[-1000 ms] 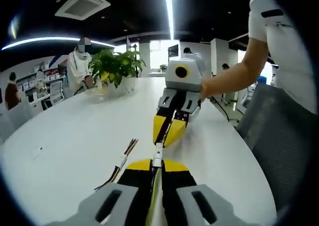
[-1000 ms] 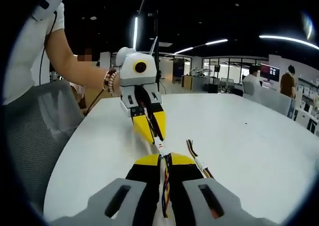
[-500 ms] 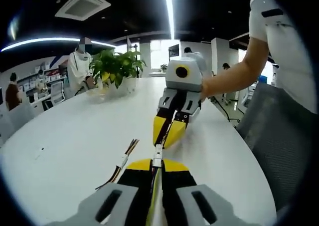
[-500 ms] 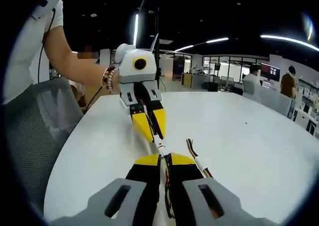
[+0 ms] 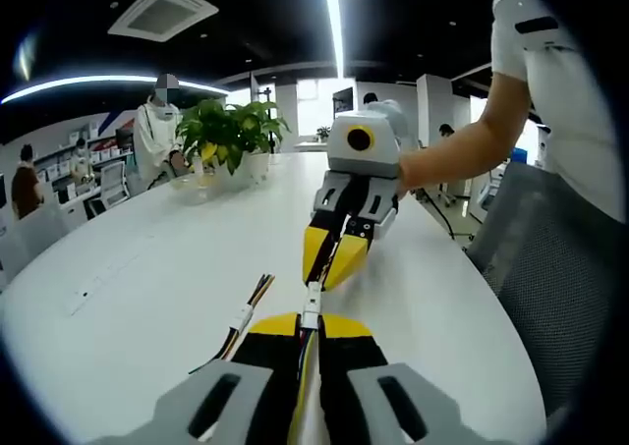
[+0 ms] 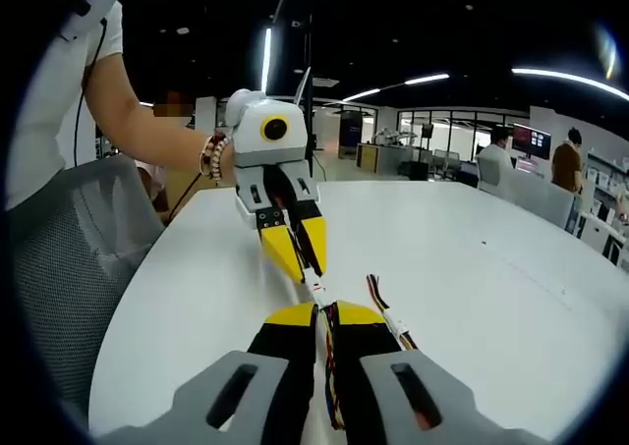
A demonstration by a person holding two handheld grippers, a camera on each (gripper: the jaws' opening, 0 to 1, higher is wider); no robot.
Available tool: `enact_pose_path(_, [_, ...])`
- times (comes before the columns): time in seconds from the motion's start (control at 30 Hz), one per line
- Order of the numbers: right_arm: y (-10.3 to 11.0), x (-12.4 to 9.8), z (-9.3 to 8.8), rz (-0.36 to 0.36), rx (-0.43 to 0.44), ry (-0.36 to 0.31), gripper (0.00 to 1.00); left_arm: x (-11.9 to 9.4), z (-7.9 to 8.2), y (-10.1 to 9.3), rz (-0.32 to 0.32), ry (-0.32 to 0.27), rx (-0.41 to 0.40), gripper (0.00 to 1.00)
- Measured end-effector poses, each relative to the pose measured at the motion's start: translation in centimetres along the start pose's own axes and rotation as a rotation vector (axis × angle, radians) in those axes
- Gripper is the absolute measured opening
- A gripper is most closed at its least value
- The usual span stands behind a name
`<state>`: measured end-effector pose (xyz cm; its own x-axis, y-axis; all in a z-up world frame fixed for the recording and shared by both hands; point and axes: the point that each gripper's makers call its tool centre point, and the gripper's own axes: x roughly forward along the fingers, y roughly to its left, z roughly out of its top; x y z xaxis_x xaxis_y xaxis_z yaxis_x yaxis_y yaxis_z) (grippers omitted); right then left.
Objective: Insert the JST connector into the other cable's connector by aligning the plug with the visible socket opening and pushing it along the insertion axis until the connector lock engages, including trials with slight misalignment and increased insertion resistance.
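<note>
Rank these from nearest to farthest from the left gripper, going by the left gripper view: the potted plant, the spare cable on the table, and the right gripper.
1. Spare cable: on the table, just left of the left gripper tips.
2. Right gripper: facing it, straight ahead, a little farther off.
3. Potted plant: far across the table, upper left.

Lighting: long white ceiling light strips (image 5: 332,18) and (image 6: 266,60), bright and blown out against a dark ceiling, with pale daylight from distant windows; the glossy white table (image 5: 147,268) shows broad soft sheen and only faint shadows. Image quality: strong fisheye bending of straight lines toward the edges, centre sharp, distant office background soft and slightly hazy.
</note>
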<state>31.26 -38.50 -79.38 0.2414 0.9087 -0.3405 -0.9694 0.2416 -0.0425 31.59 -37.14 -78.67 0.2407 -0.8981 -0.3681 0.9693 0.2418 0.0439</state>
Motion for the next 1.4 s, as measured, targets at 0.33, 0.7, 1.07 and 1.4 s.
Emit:
enact_pose_path(0.33, [0.17,0.07,0.17,0.015,-0.005,0.011,0.01,-0.18,-0.1,-0.06,0.001,0.008,0.009,0.0])
enact_pose_path(0.7, [0.11,0.07,0.18,0.018,-0.031,0.028,0.02,-0.01,-0.26,-0.19,-0.003,0.014,0.011,0.0])
enact_pose_path(1.07, [0.48,0.08,0.05,0.027,-0.065,0.063,0.02,0.0,-0.58,-0.45,-0.013,0.03,0.028,0.0])
enact_pose_path(1.4, [0.1,-0.04,0.43,0.013,-0.071,0.065,0.02,-0.25,-0.23,-0.2,-0.005,0.018,0.026,0.0])
